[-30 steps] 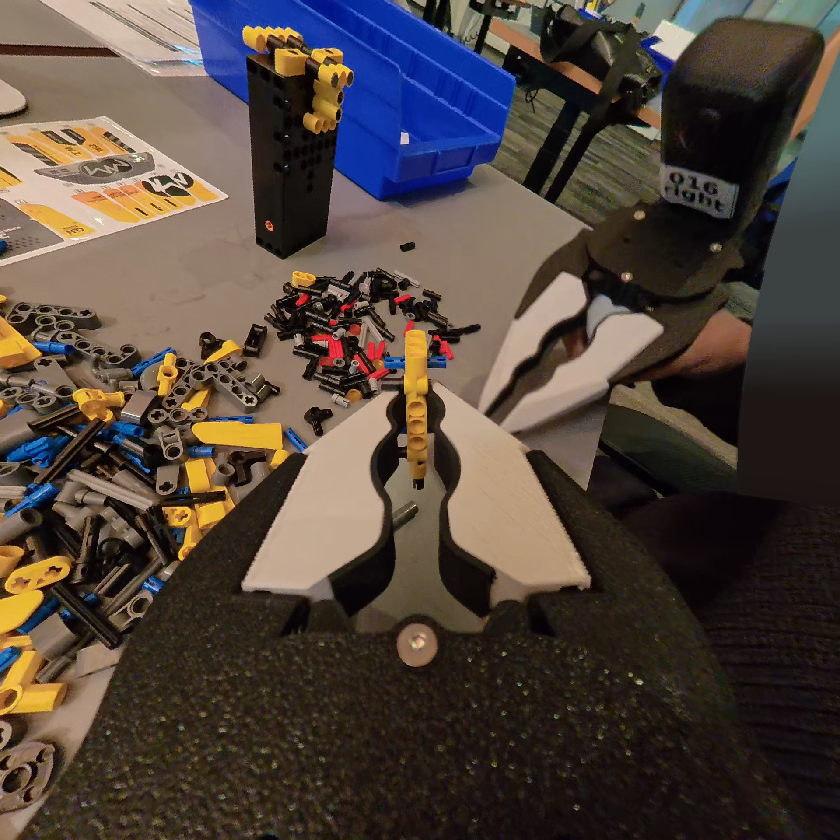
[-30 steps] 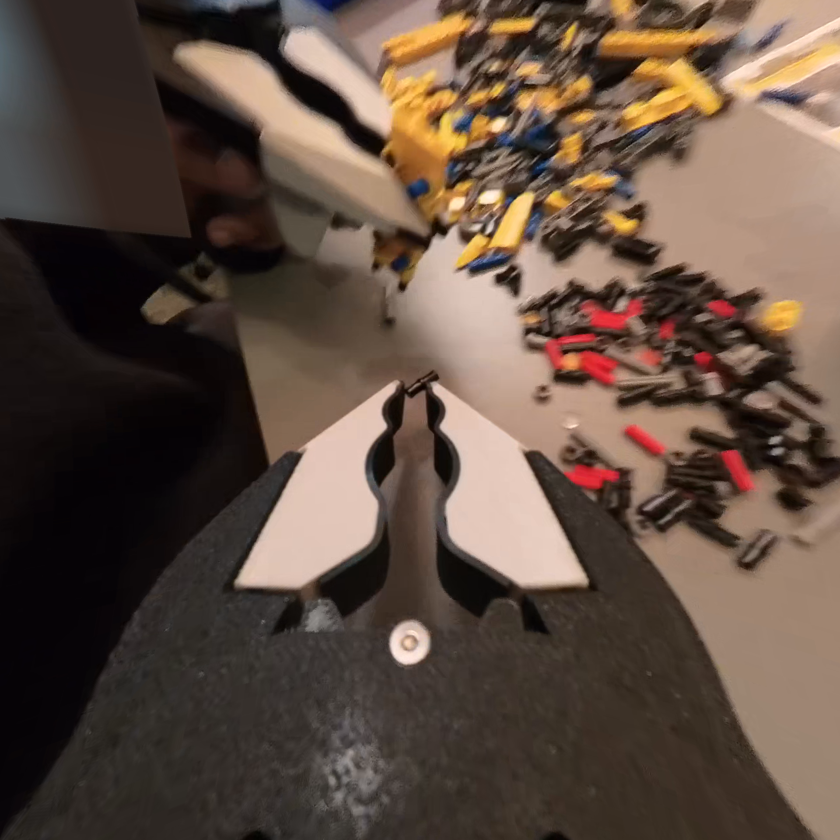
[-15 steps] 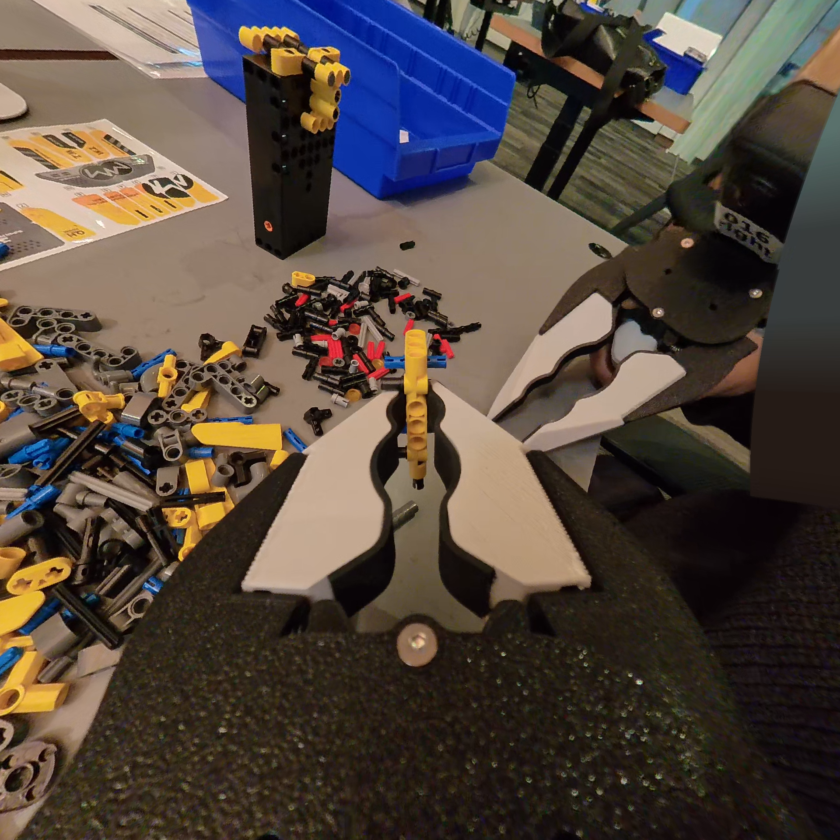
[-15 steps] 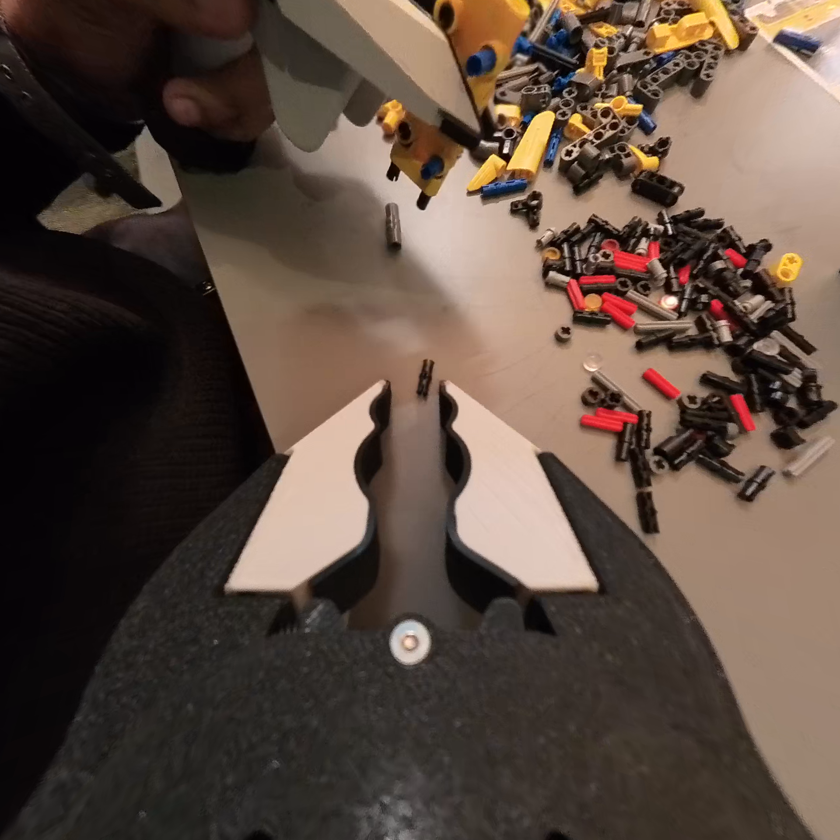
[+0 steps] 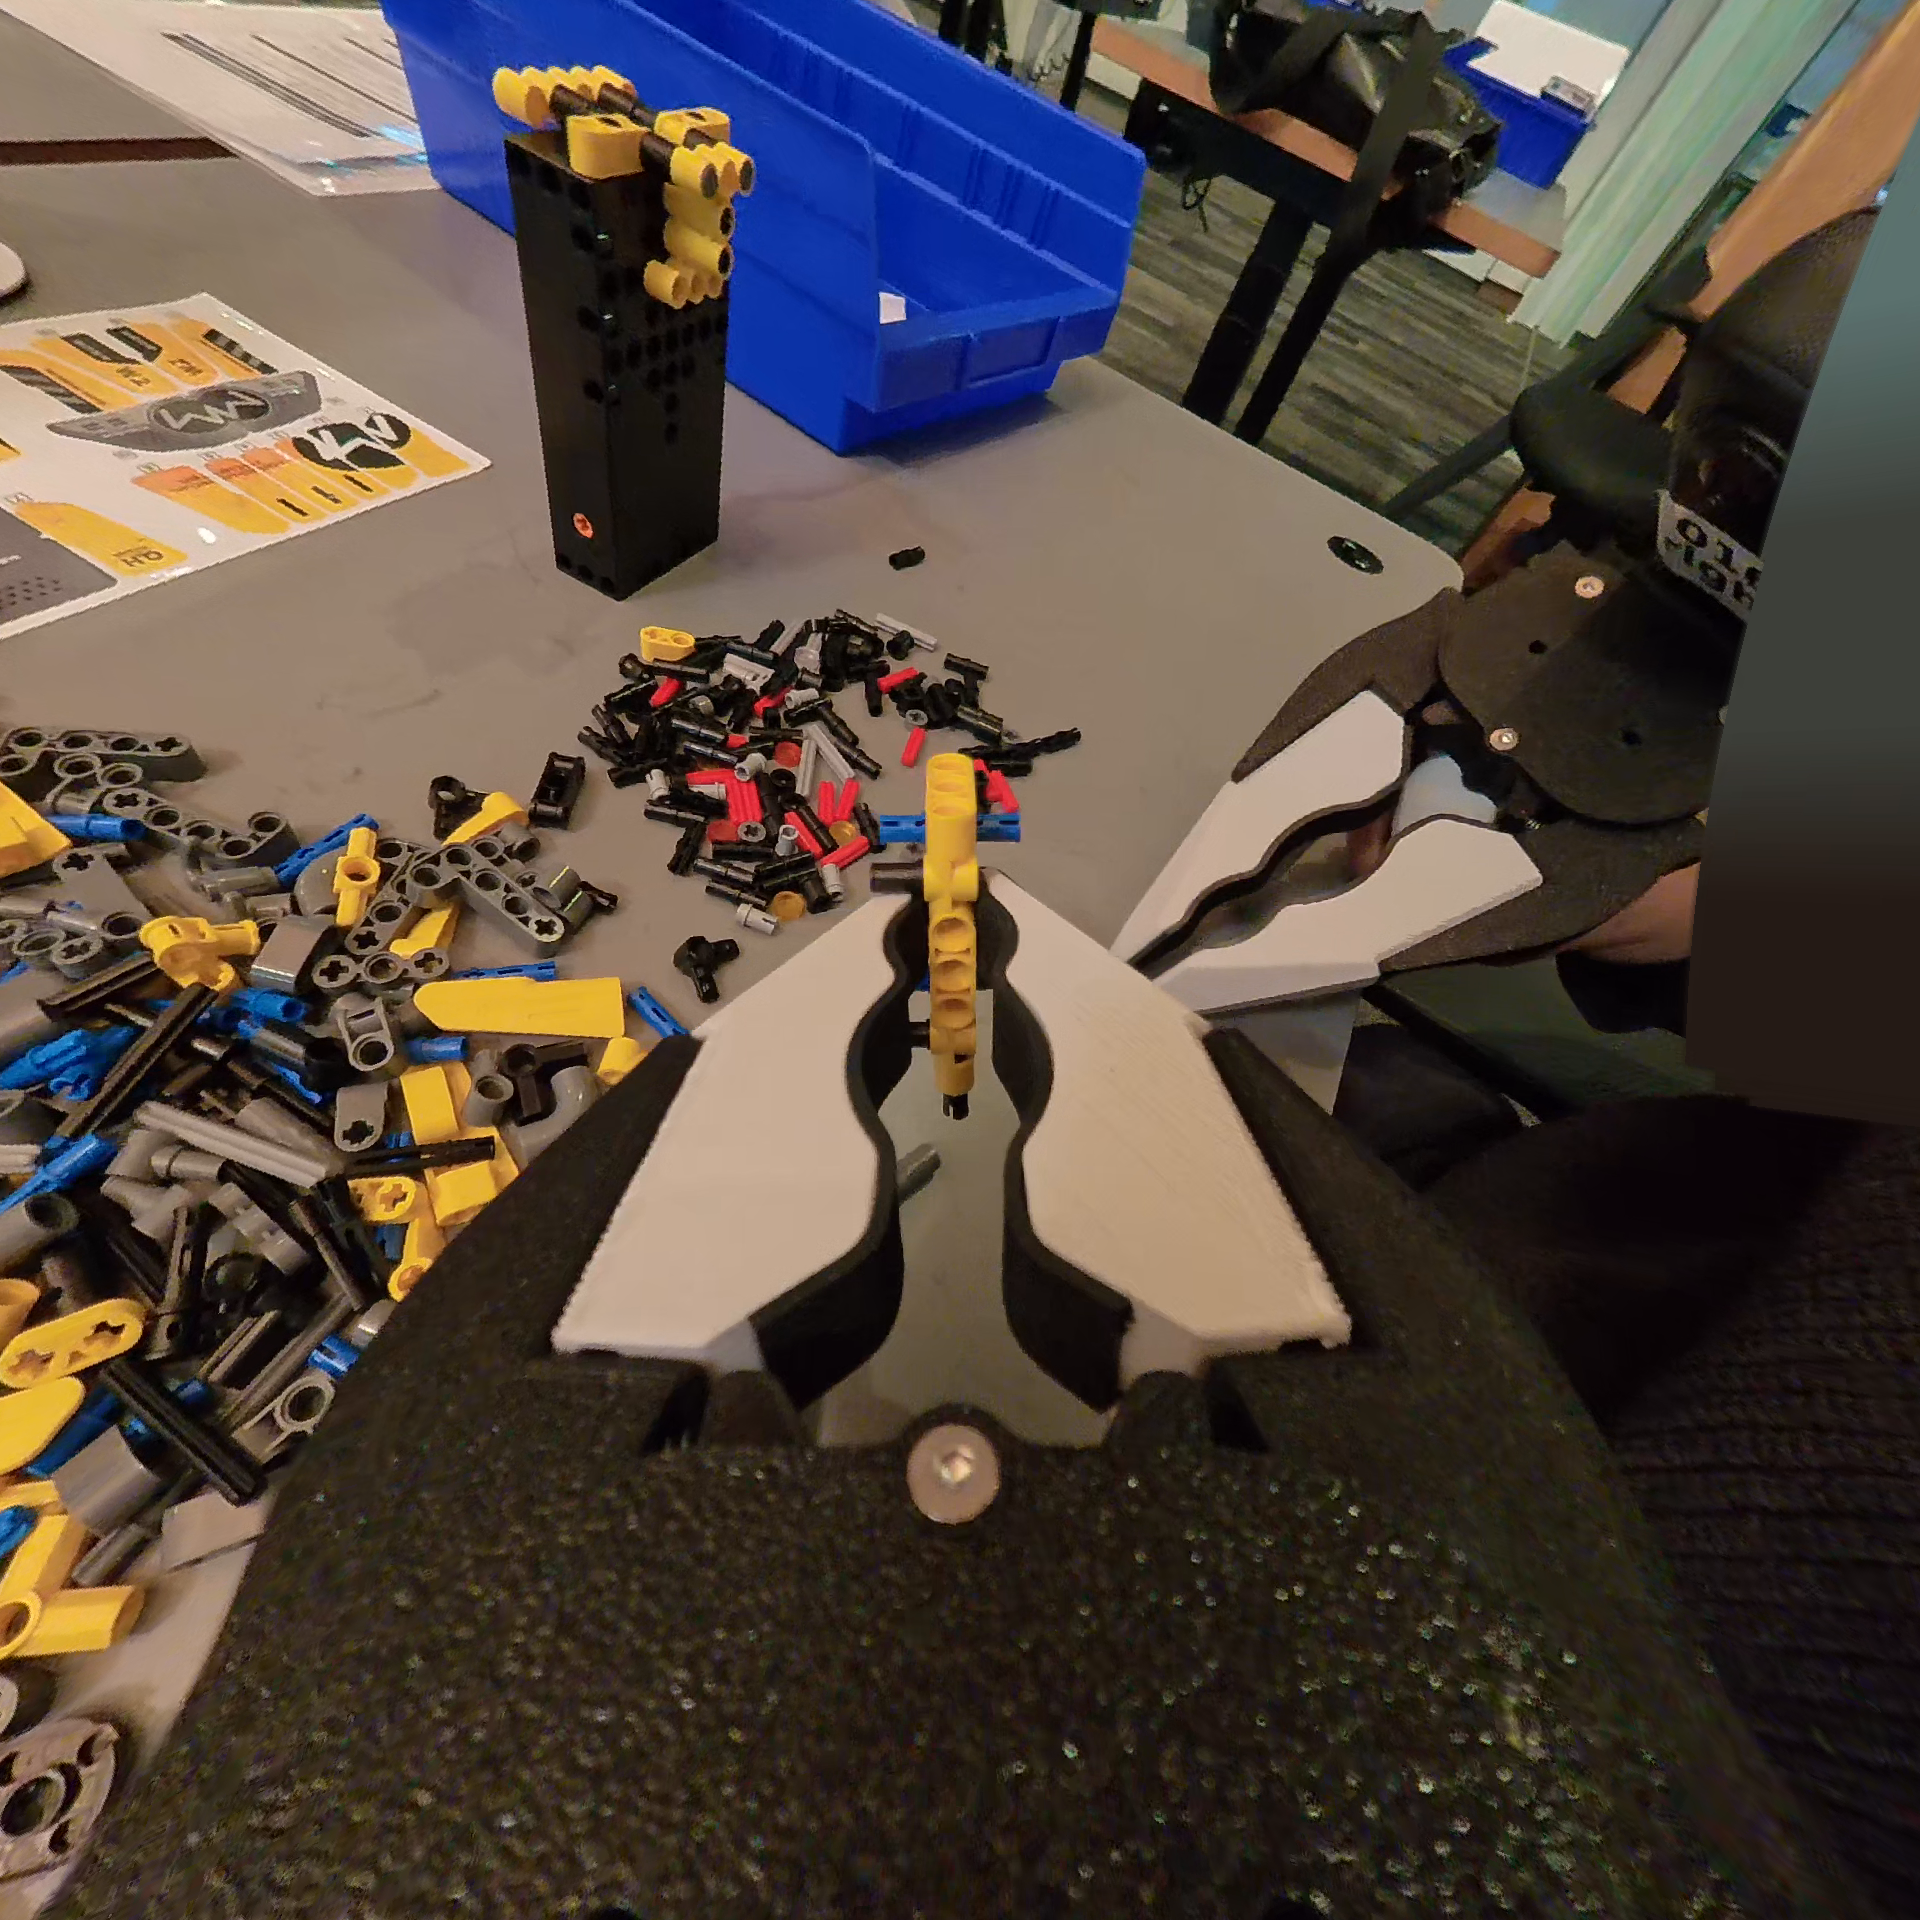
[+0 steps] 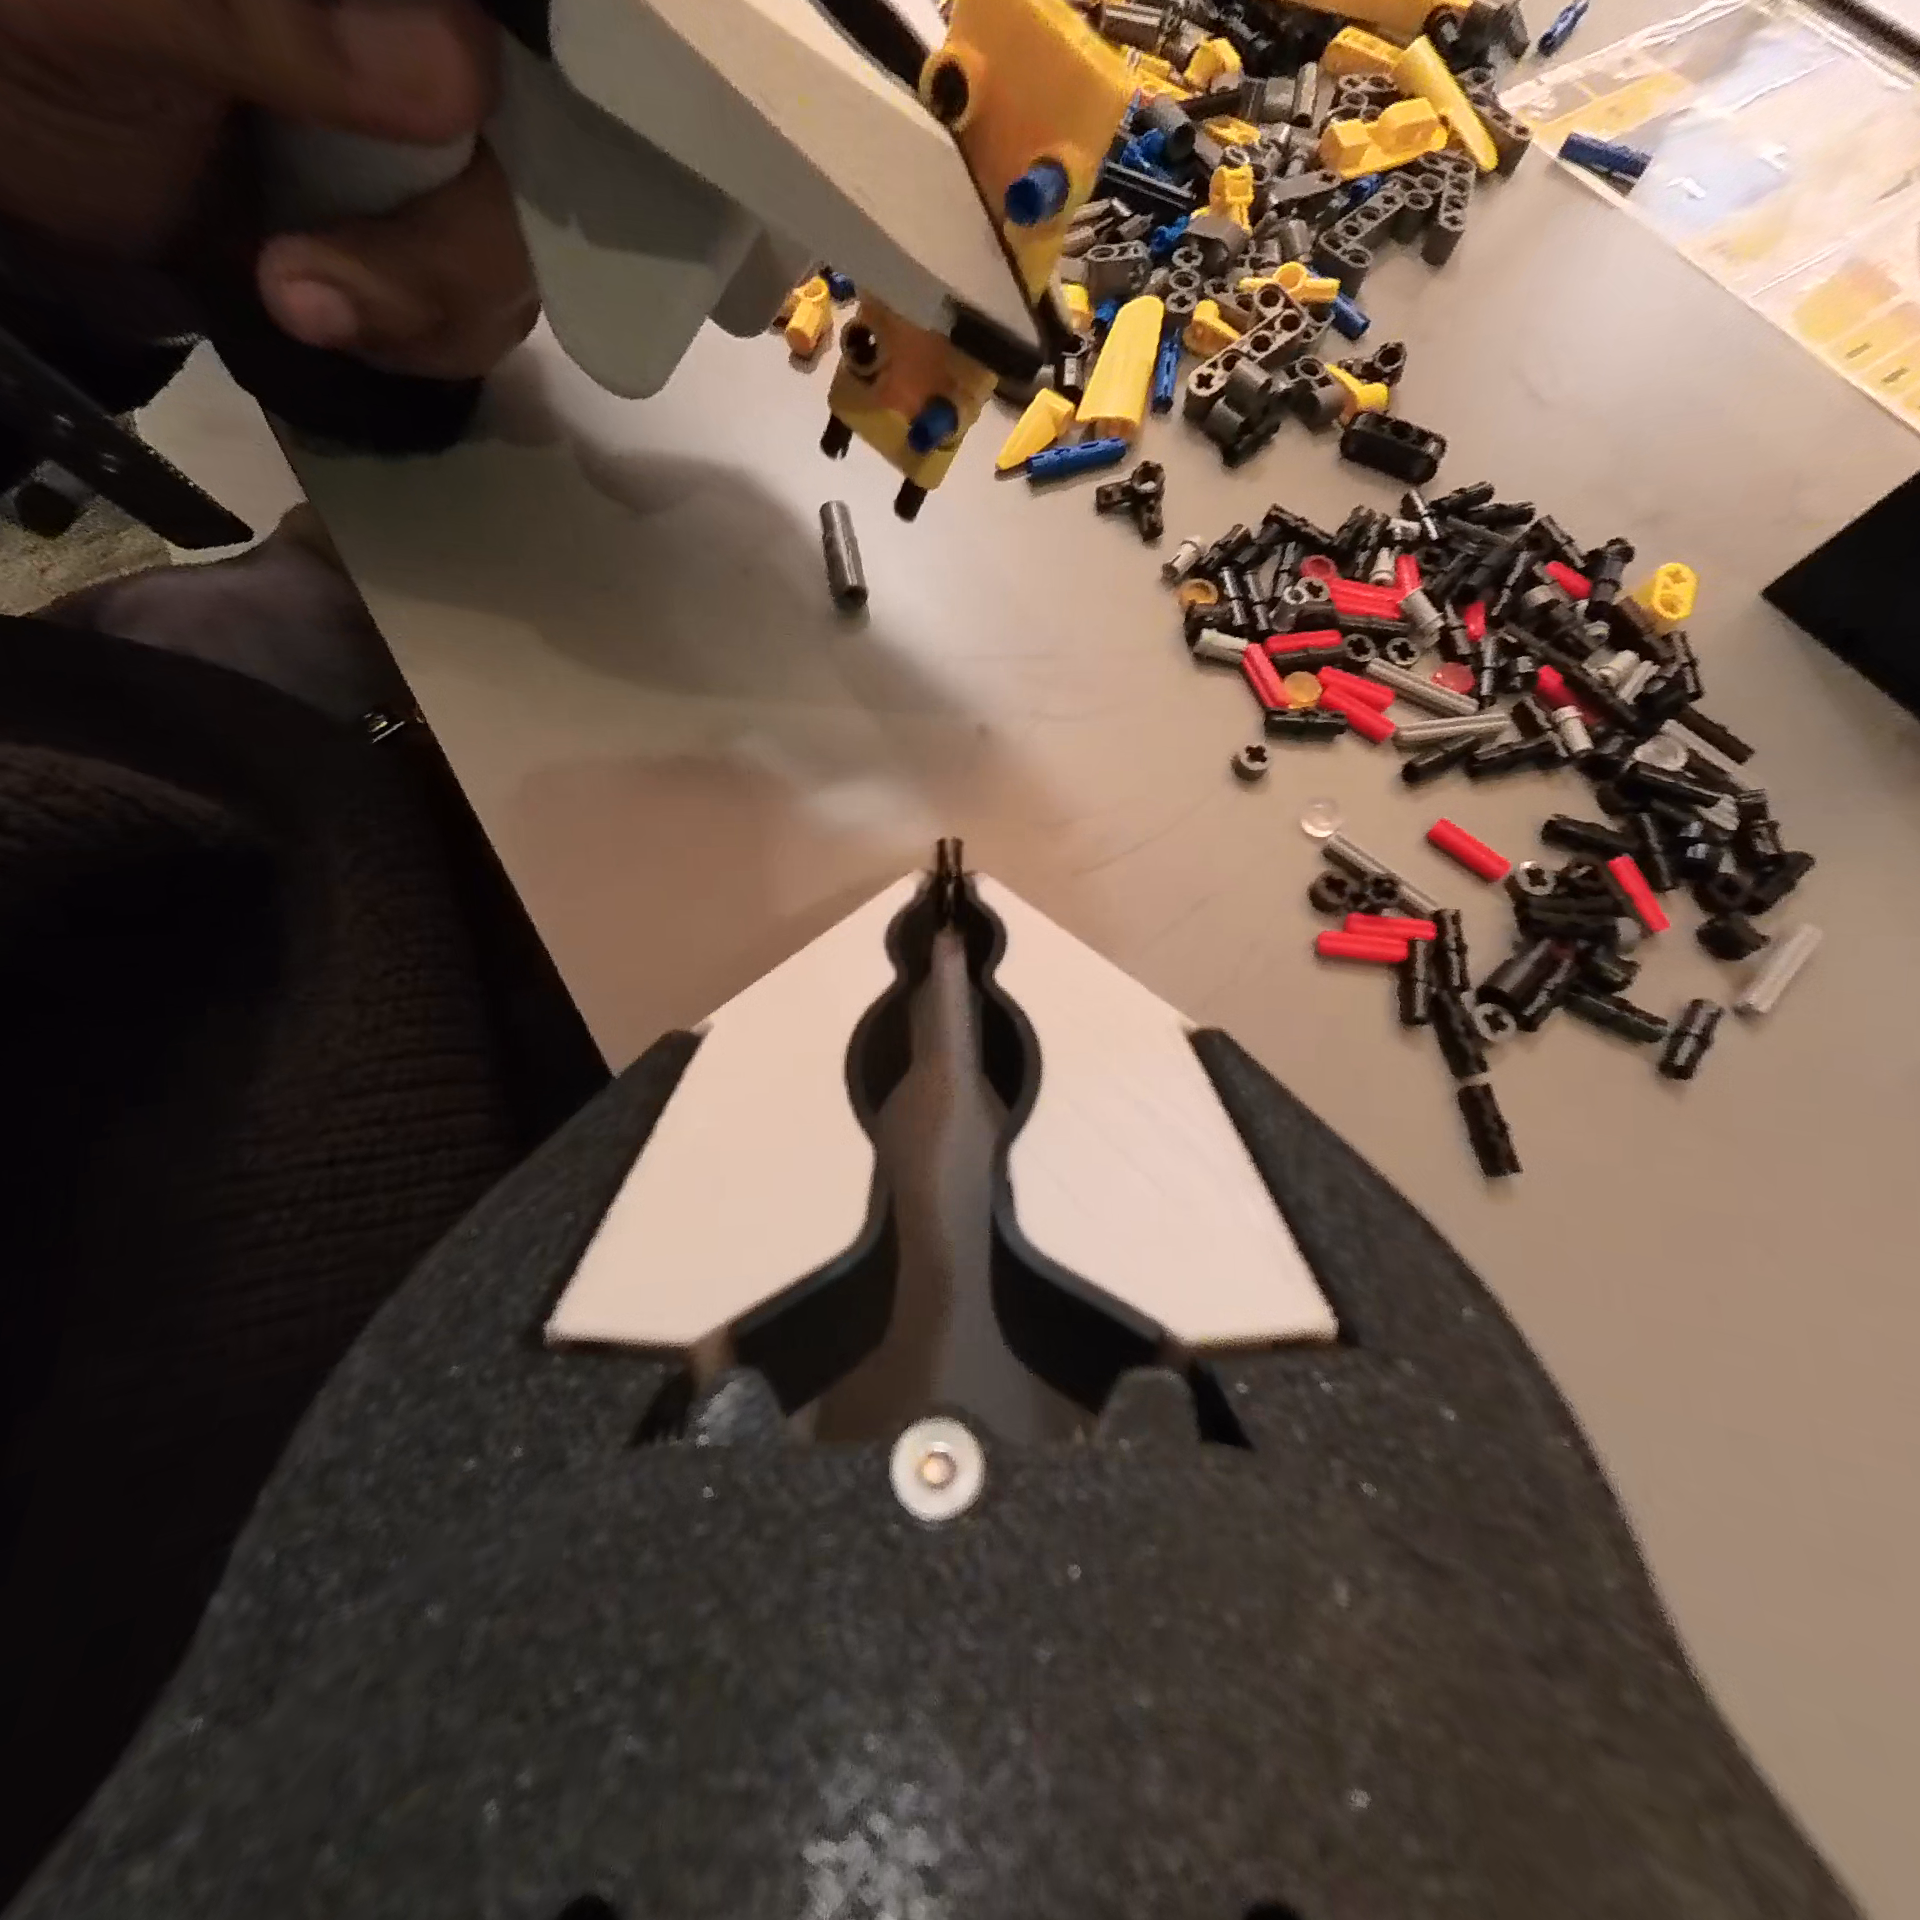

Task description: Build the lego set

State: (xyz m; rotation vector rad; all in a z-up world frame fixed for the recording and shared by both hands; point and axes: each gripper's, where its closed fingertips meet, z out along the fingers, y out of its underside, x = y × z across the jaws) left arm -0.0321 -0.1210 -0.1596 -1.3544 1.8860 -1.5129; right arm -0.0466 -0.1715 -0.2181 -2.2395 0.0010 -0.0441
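My left gripper [image 5: 951,896] is shut on a yellow beam assembly [image 5: 951,935] with blue and black pins, held upright above the grey table [image 5: 1143,540]. My right gripper [image 6: 948,883] is shut on a small black pin [image 6: 948,862] that sticks out past its tips, low over the table near the front edge. In the left wrist view the right gripper [image 5: 1138,966] sits just right of my left one. In the right wrist view the left gripper [image 6: 1013,322] and its yellow assembly [image 6: 1039,104] hang at the top. A grey pin [image 6: 844,551] lies below it.
A pile of small black and red pins [image 5: 810,769] lies mid-table, and a bigger pile of yellow, grey and blue parts [image 5: 260,1039] to the left. A black tower with yellow parts on top [image 5: 623,364], a blue bin [image 5: 883,208] and a sticker sheet [image 5: 187,436] stand behind. Across from one pair of fingers to the other is roughly 8 cm.
The right gripper let the black pin down onto the table and opened, then shut on it again lengthwise. The left gripper has kept still with the yellow assembly.
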